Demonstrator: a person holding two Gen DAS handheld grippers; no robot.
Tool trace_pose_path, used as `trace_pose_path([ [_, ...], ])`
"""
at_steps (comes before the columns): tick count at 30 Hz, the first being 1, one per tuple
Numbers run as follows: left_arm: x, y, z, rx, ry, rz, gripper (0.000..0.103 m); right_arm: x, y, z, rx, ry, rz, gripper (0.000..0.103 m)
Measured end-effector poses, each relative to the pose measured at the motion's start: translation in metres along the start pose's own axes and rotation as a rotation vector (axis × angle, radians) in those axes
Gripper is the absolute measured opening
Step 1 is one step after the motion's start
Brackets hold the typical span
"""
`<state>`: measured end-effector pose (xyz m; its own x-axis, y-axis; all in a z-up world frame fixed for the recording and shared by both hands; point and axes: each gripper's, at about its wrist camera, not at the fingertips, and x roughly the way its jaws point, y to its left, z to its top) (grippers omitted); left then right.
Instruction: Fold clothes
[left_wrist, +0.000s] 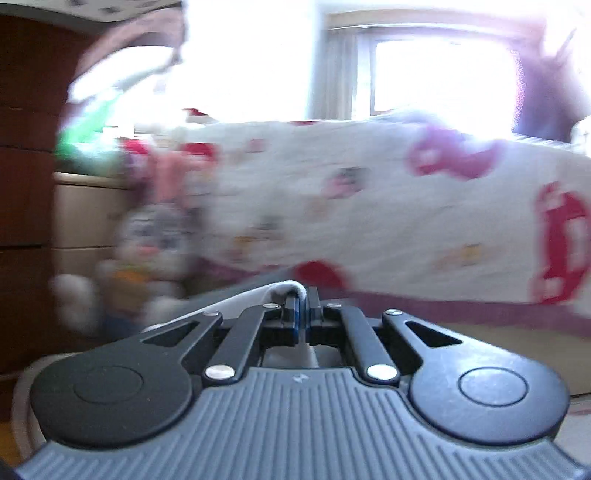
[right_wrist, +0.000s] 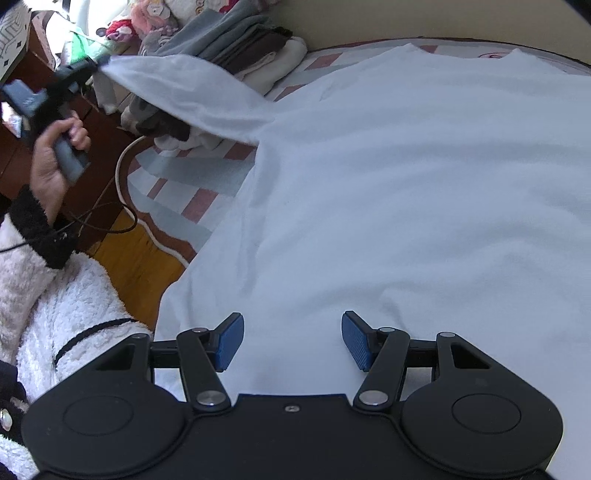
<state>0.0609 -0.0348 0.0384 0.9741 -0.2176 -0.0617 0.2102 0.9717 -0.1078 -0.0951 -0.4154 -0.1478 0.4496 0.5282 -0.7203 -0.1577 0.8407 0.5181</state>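
Leftmost, the left hand-held gripper (right_wrist: 96, 63) is clamped on the sleeve (right_wrist: 177, 86) of a white shirt (right_wrist: 406, 184), holding it raised off the striped rug (right_wrist: 177, 177). Rightward, the right hand-held gripper (right_wrist: 292, 341) gapes unclenched over the spread shirt.

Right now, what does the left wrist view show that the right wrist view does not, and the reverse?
Left wrist only: a window and a bedspread with red prints, both blurred.
Right wrist only: the right gripper with jaws open above the white shirt, a pile of folded clothes, and the hand holding the left gripper.
Both: the left gripper shut on the shirt's sleeve.
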Motion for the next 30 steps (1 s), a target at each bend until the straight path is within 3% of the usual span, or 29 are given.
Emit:
trace_pose_path([
  [4, 0.001, -0.063, -0.008, -0.035, 0.080, -0.260, 0.003, -0.005, -0.005, 0.001, 0.004, -0.018, -0.011, 0.064],
  [7, 0.007, -0.113, -0.035, -0.057, 0.196, -0.432, 0.003, -0.006, -0.008, 0.002, 0.008, -0.028, -0.014, 0.064],
  [10, 0.013, -0.161, -0.081, 0.058, 0.345, -0.550, 0.004, -0.006, -0.010, 0.001, 0.014, -0.033, -0.020, 0.064],
  [15, 0.021, -0.187, -0.145, 0.170, 0.597, -0.567, 0.006, -0.013, -0.013, 0.003, 0.009, -0.062, -0.049, 0.064],
  [17, 0.034, -0.184, -0.158, 0.120, 0.737, -0.559, 0.018, -0.020, -0.015, 0.008, -0.001, -0.091, -0.076, 0.064],
  [18, 0.041, -0.181, -0.163, 0.098, 0.802, -0.551, 0.035, -0.023, -0.016, 0.011, -0.007, -0.106, -0.089, 0.064],
  [19, 0.047, -0.178, -0.166, 0.084, 0.862, -0.545, 0.043, -0.026, -0.016, 0.013, -0.020, -0.118, -0.108, 0.064],
  [20, 0.048, -0.174, -0.165, 0.086, 0.898, -0.544, 0.043, -0.029, -0.016, 0.016, -0.041, -0.125, -0.130, 0.064],
  [23, 0.035, -0.158, -0.154, 0.115, 0.910, -0.551, 0.053, -0.033, -0.012, 0.024, -0.108, -0.140, -0.192, 0.064],
  [25, 0.028, -0.143, -0.147, 0.109, 0.898, -0.553, 0.070, -0.030, -0.009, 0.029, -0.135, -0.142, -0.200, 0.064],
  [28, 0.033, -0.118, -0.135, 0.050, 0.922, -0.530, 0.071, -0.026, -0.003, 0.036, -0.177, -0.129, -0.190, 0.064],
  [30, 0.045, -0.102, -0.135, 0.039, 0.940, -0.421, 0.070, -0.021, 0.008, 0.043, -0.243, -0.117, -0.201, 0.064],
])
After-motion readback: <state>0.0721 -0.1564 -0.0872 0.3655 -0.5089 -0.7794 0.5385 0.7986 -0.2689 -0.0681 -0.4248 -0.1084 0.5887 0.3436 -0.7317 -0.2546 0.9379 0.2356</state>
